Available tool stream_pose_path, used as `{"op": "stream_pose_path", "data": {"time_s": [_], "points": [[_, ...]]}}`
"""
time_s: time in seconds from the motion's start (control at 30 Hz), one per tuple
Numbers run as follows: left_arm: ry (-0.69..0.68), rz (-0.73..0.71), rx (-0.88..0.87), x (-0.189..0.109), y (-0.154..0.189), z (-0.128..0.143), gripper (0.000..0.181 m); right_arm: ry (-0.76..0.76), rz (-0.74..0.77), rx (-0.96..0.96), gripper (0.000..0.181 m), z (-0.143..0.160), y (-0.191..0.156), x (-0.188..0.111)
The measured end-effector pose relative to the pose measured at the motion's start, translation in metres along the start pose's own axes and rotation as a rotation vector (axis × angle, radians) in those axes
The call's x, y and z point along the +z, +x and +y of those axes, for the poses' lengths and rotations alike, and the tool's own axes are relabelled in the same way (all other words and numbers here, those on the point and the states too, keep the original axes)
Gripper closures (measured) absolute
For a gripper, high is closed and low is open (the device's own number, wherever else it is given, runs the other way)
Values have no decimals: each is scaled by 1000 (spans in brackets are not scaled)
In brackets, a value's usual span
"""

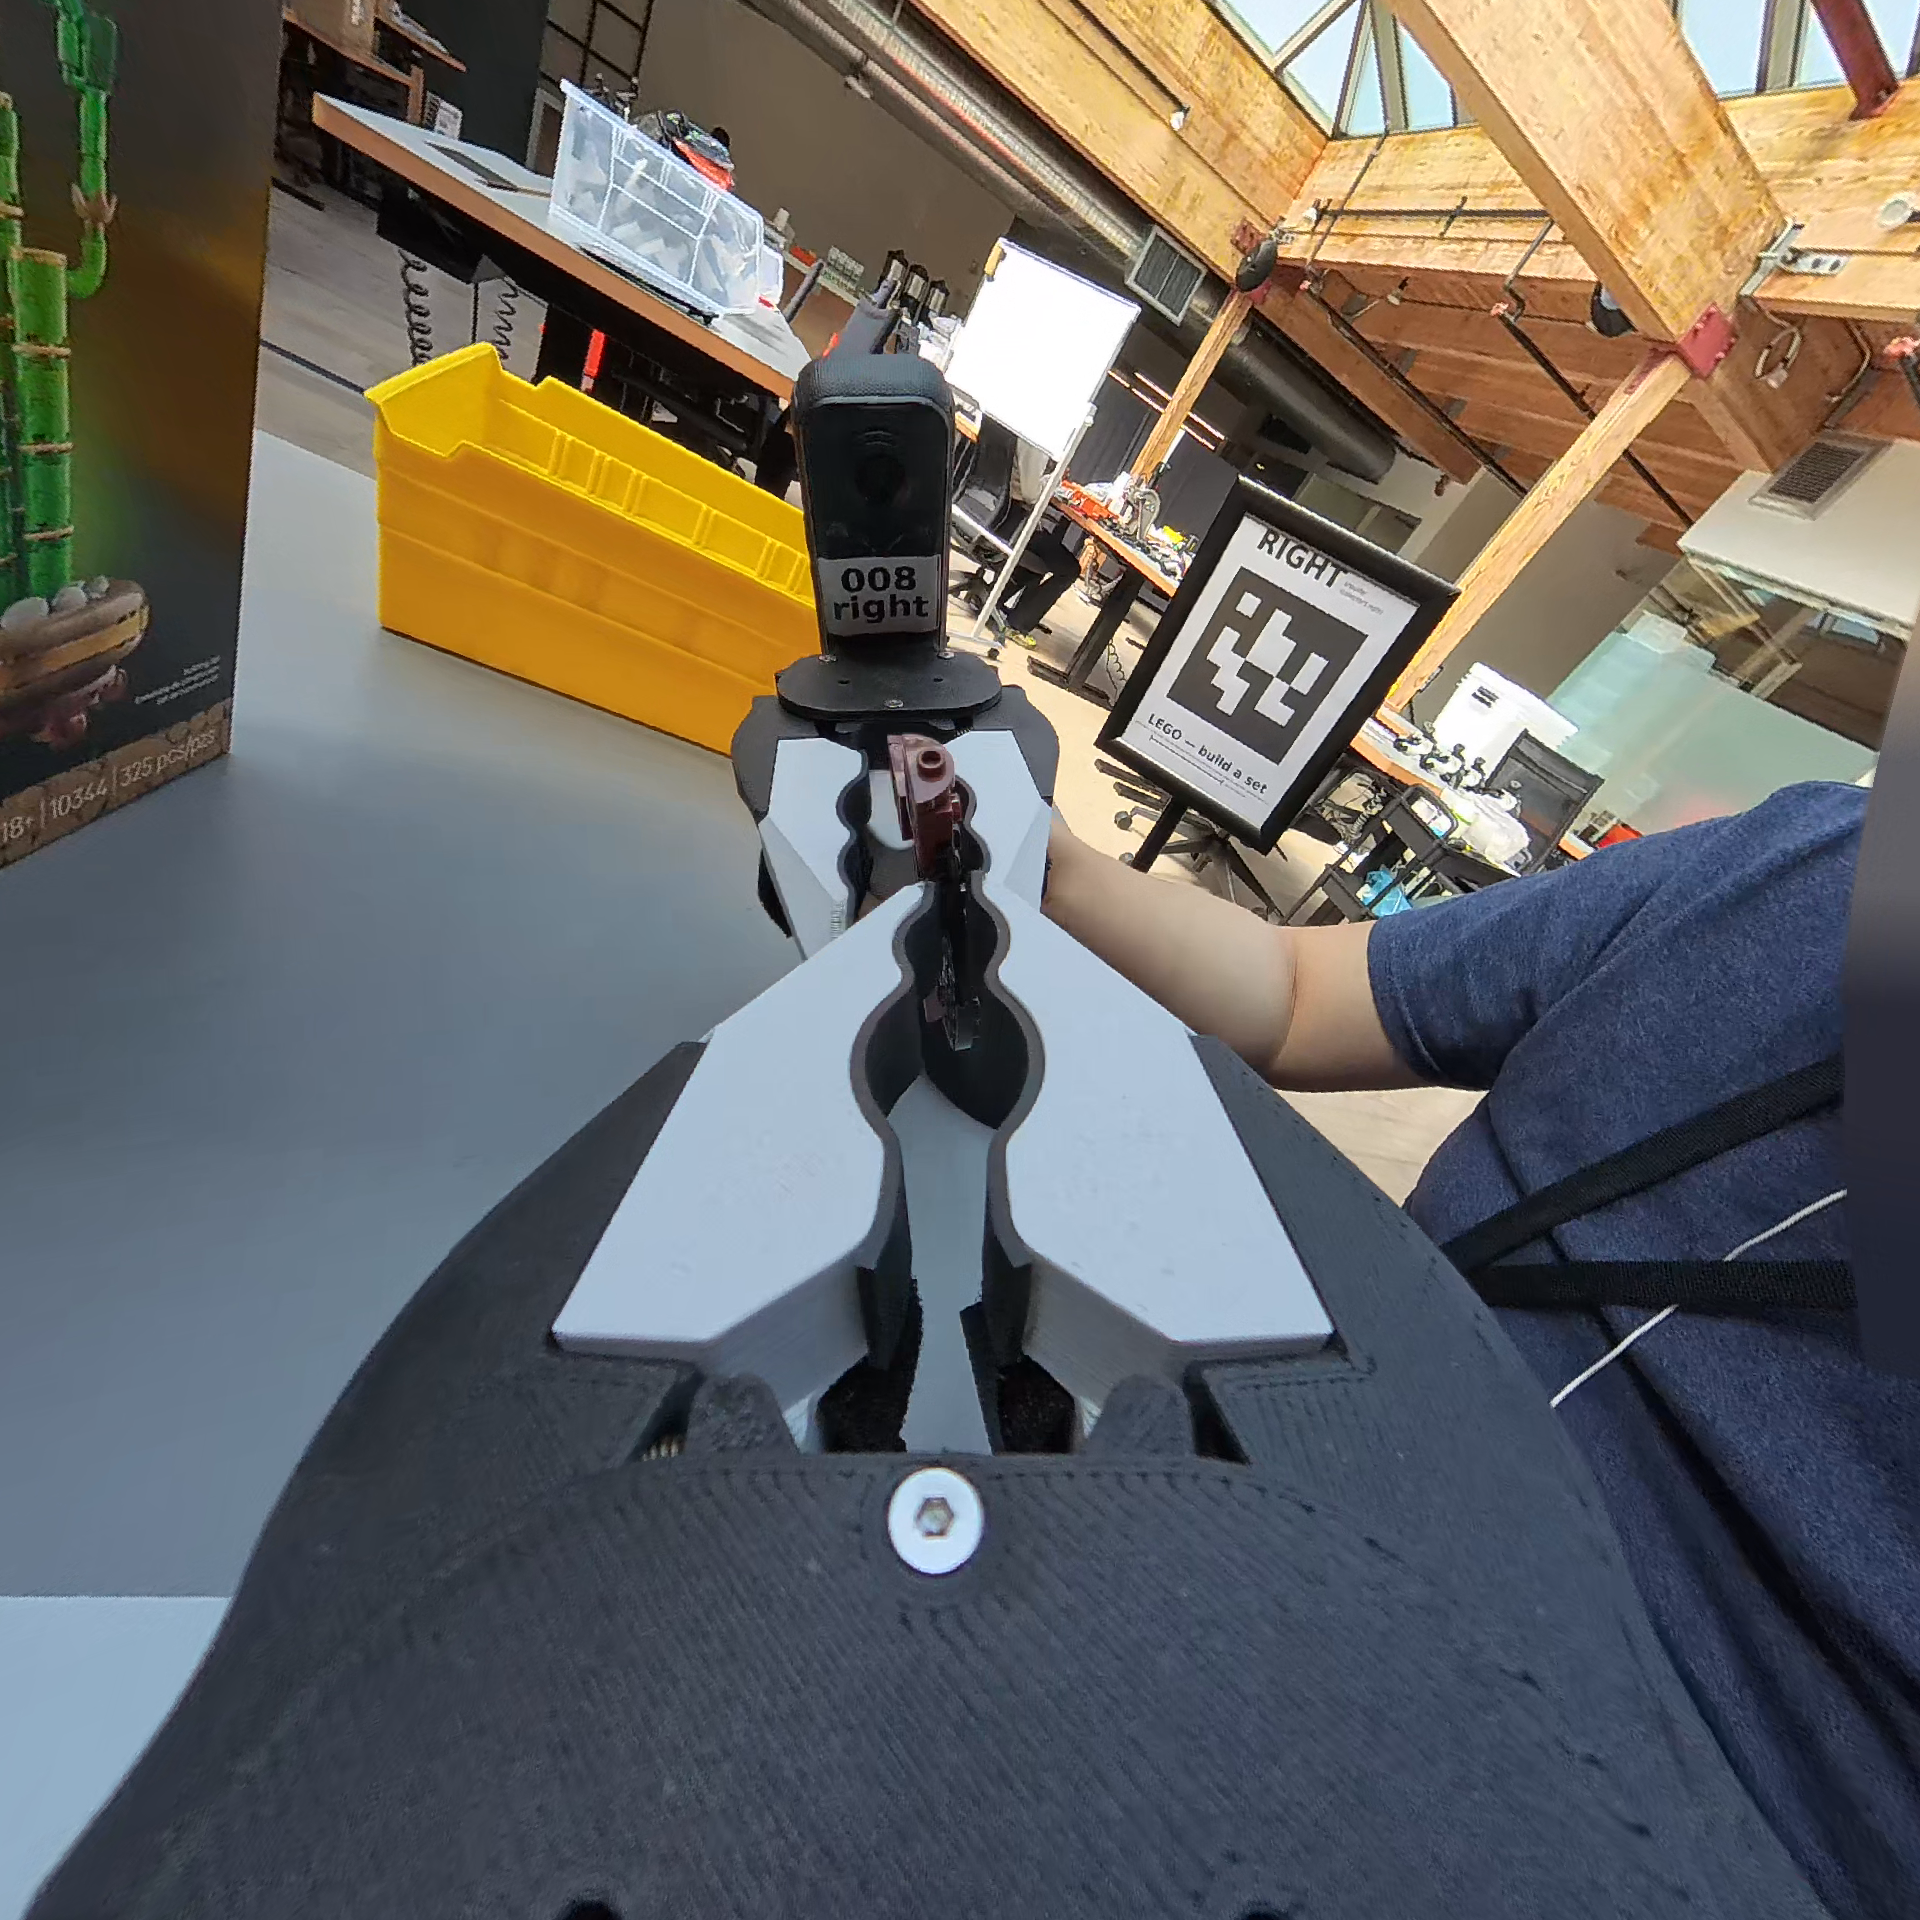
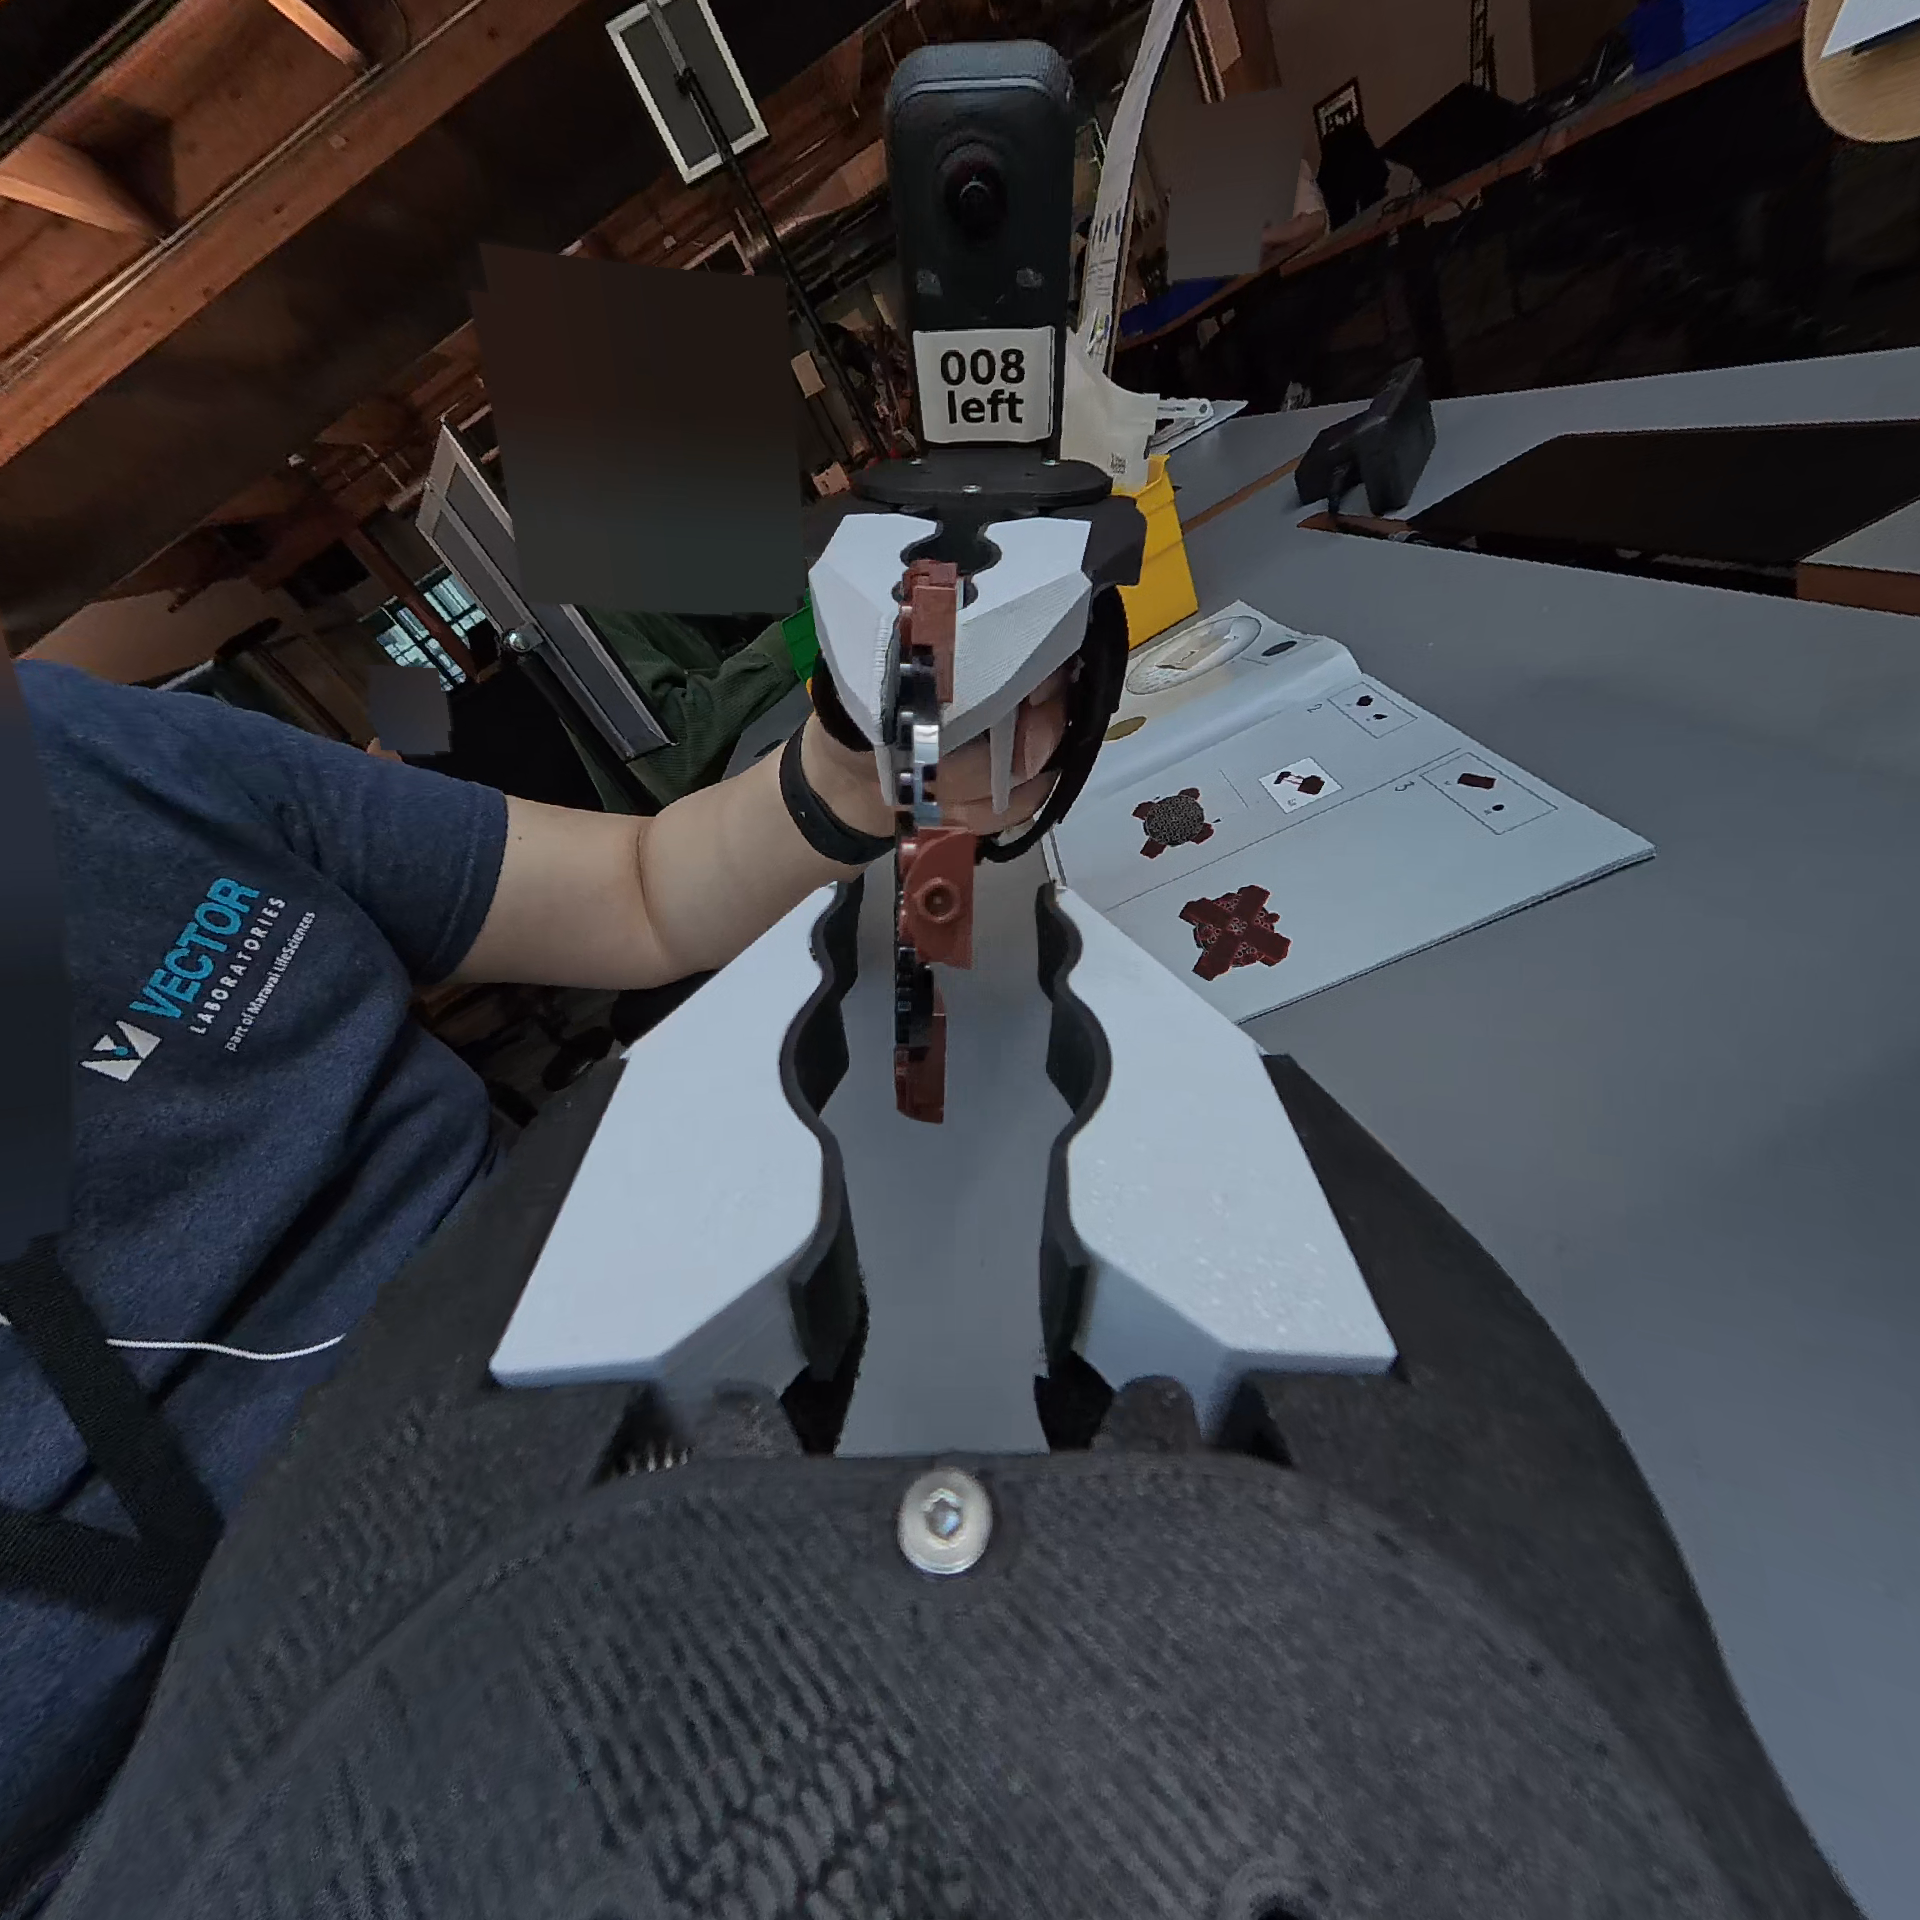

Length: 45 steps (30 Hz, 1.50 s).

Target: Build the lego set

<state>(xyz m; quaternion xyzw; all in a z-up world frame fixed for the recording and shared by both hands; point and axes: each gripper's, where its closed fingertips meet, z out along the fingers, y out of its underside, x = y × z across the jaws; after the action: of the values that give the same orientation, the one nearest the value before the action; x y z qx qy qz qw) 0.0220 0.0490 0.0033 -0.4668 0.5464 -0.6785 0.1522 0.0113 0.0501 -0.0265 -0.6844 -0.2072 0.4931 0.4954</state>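
Note:
A flat Lego assembly (image 1: 951, 961) of black and reddish-brown pieces is seen edge-on, held upright above the grey table (image 1: 312, 987). My left gripper (image 1: 940, 914) is shut on it. In the right wrist view the assembly (image 2: 920, 997) sticks out of the left gripper (image 2: 925, 675) towards me, with a reddish-brown studded piece (image 2: 940, 899) on its side. My right gripper (image 2: 945, 904) is open, its fingers (image 2: 727, 1091) on either side of the assembly's near end with a gap to each. The right gripper (image 1: 914, 821) faces the left one head-on.
A yellow bin (image 1: 582, 540) and the Lego set's box (image 1: 94, 416) stand on the table's far left. An open instruction booklet (image 2: 1351, 831) lies on the table. A framed marker sign (image 1: 1268, 665) stands beyond the edge. The person's arm (image 1: 1195, 966) and torso are close by. My two grippers' fingertips are within a few centimetres of each other.

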Motion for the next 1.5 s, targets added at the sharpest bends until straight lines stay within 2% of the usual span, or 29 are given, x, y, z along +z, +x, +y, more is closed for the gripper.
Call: {"op": "stream_pose_path", "data": {"time_s": [0.07,0.13,0.23,0.4,0.47,0.57,0.73,0.83,1.2,1.3,1.37,1.5], "points": [[12,-4,4,2,2,-1,180,22,-10,26,130,-1,1,4],[25,6,10,5,6,-3,180,41,-13,56,129,-1,3,7],[21,1,27,9,8,-2,180,56,-44,75,137,-2,-1,11],[21,-24,1,13,1,2,180,73,-76,79,169,-5,-8,13],[21,-39,-19,13,-4,3,180,72,-81,96,175,-4,-7,13],[-10,-44,-85,14,-9,10,180,63,-103,180,177,0,-4,14],[2,-66,-235,13,-28,19,180,62,-149,469,178,9,9,14],[5,-44,-319,12,-32,24,180,61,-178,563,177,13,10,14],[42,-20,-418,8,-37,23,180,61,-152,551,165,12,15,9],[47,-21,-431,10,-37,23,180,64,-146,567,168,13,17,10],[48,-35,-433,10,-40,24,180,49,-142,581,177,17,18,11],[55,-32,-466,8,-43,26,180,56,-144,612,177,17,19,11]]}}
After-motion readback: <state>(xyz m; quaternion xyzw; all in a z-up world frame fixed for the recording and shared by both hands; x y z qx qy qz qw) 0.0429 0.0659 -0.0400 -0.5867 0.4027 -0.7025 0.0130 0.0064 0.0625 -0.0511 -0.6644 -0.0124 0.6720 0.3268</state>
